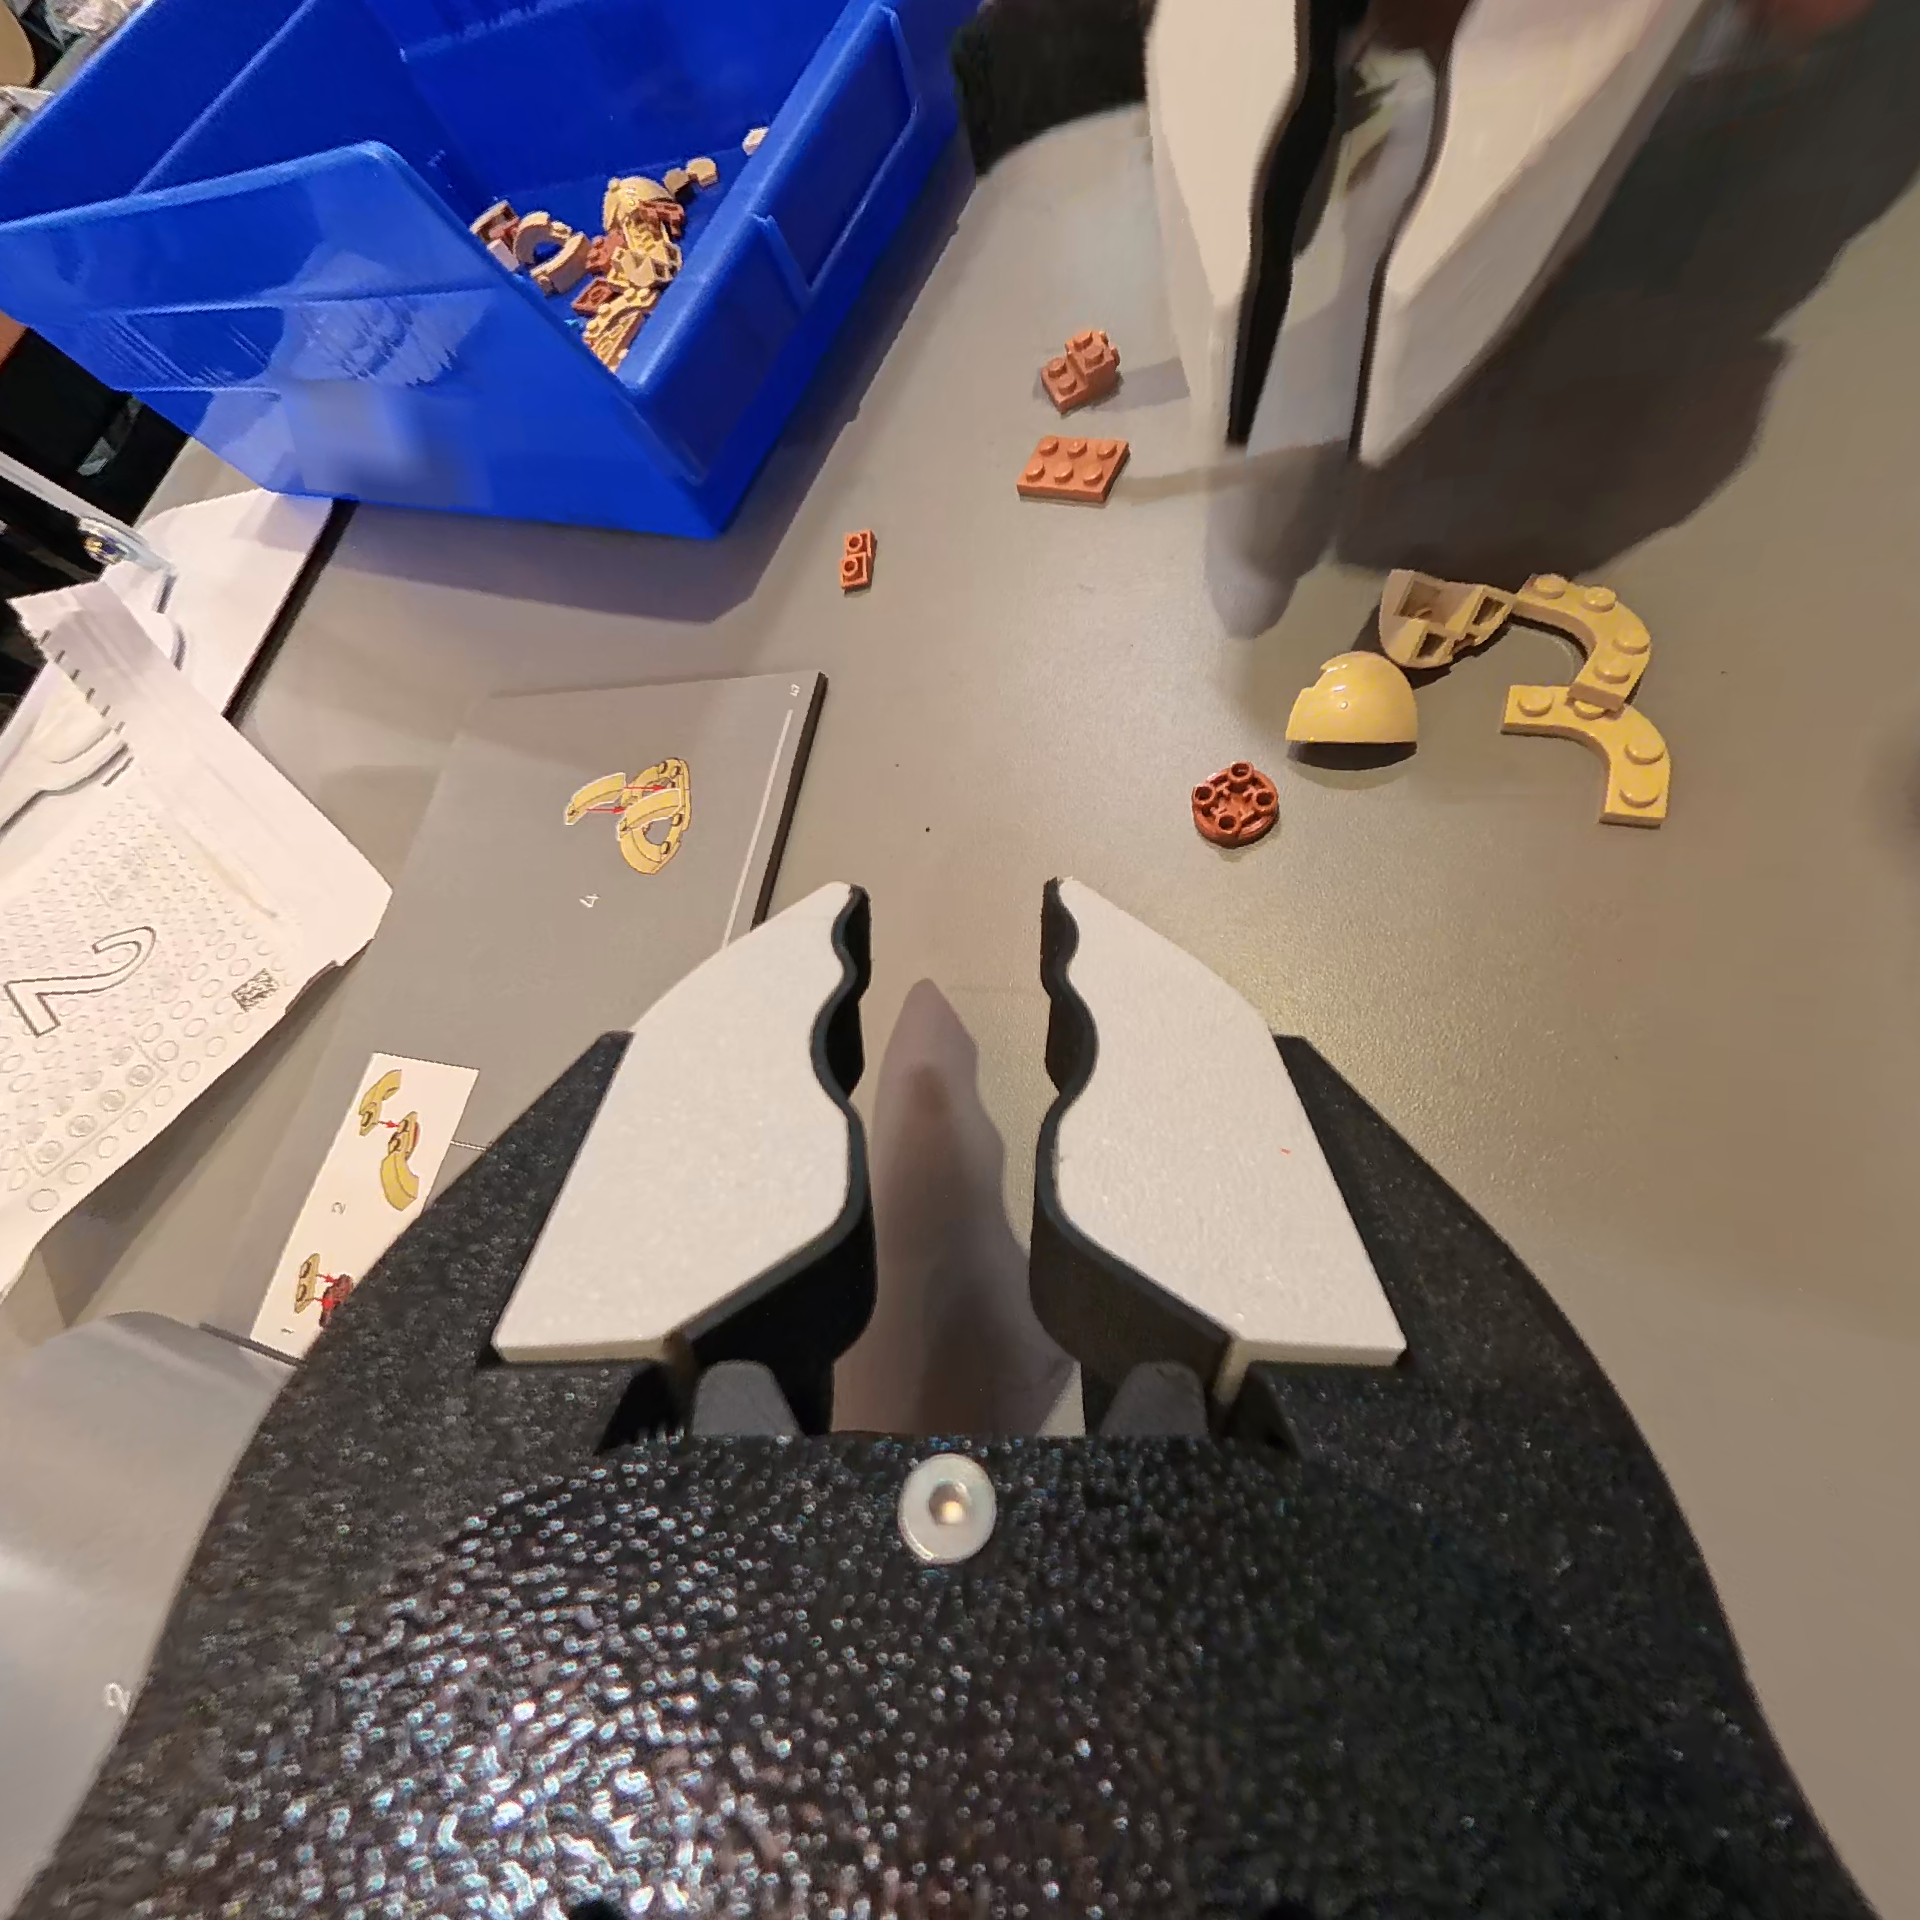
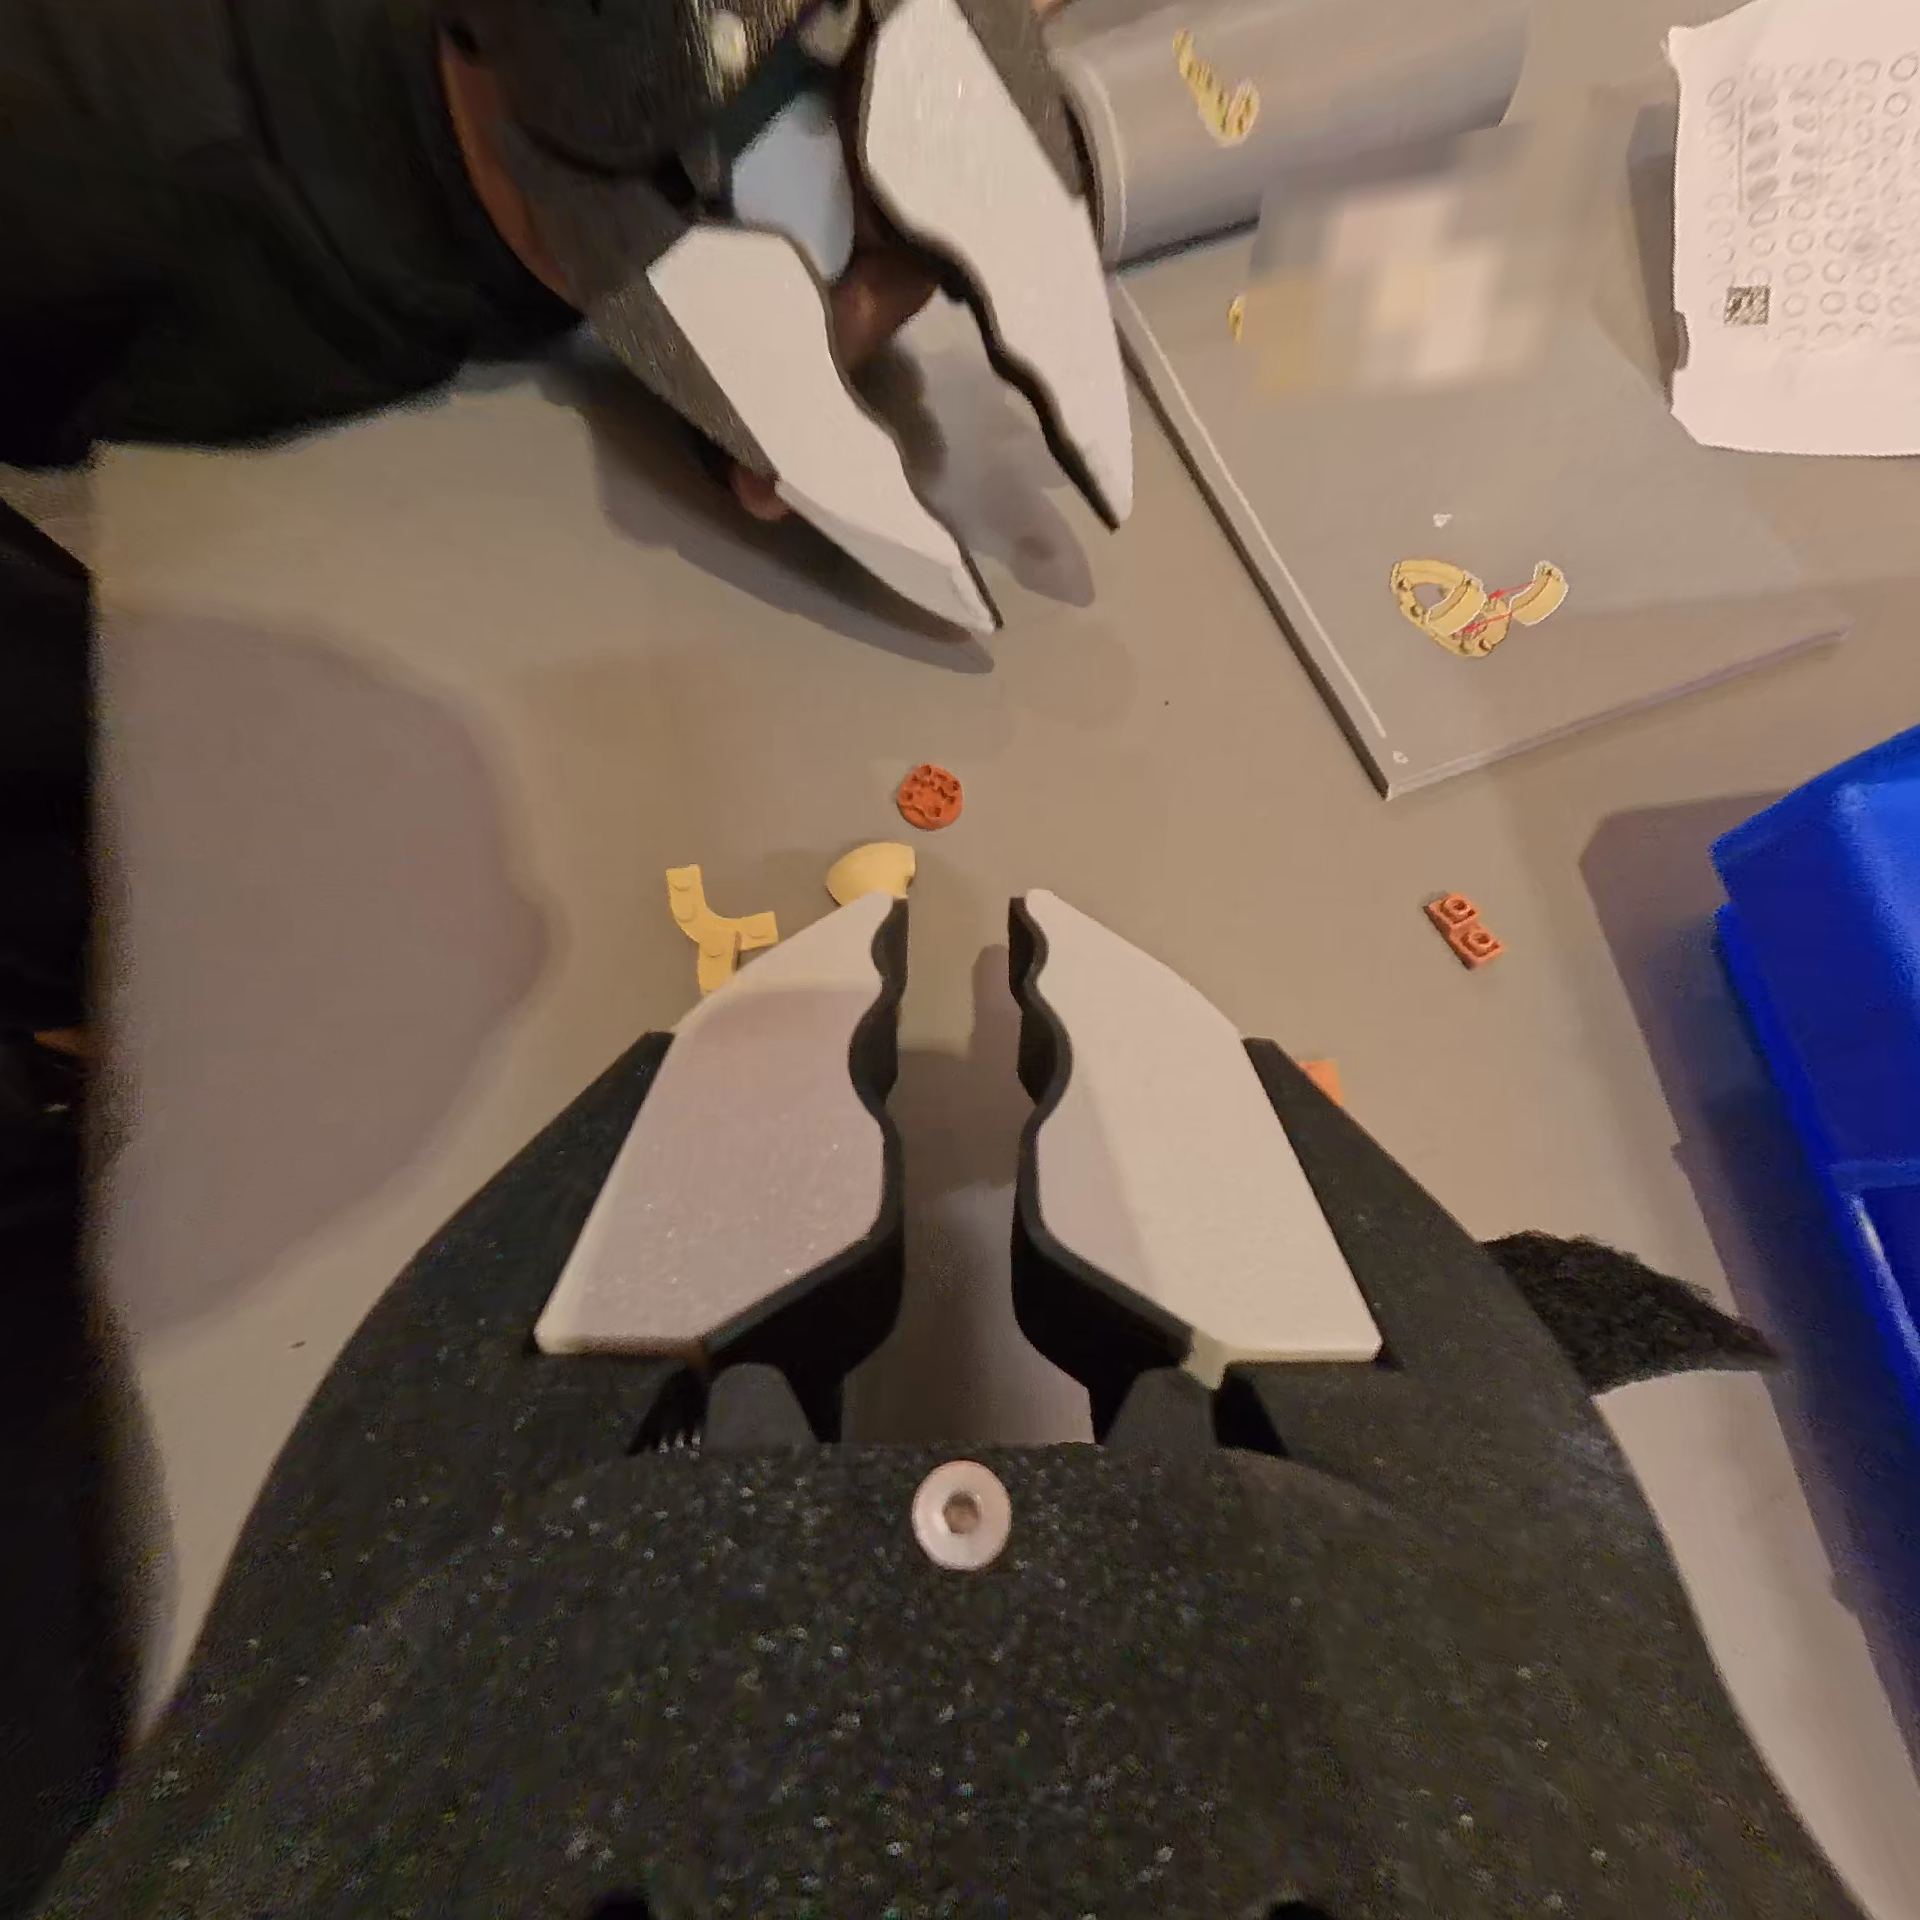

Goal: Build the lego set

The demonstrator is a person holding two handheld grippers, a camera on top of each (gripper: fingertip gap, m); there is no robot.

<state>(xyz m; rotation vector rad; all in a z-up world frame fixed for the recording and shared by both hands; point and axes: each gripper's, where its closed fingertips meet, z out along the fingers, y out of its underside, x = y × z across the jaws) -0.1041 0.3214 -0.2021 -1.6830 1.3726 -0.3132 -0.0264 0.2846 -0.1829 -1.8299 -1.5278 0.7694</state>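
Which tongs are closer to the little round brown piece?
Probably the left tongs, though it's close. The round brown piece lies just ahead and to their right. The right tongs face it from across the table.

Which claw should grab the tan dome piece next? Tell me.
Probably the right claw: it is open, with the tan dome piece just past its left fingertip. The left claw, also open and empty, sits farther back, beyond the round brown piece.

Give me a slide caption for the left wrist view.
Open left tool hovers over the grey table, facing loose tan and brown Lego pieces, a blue bin and an instruction booklet.
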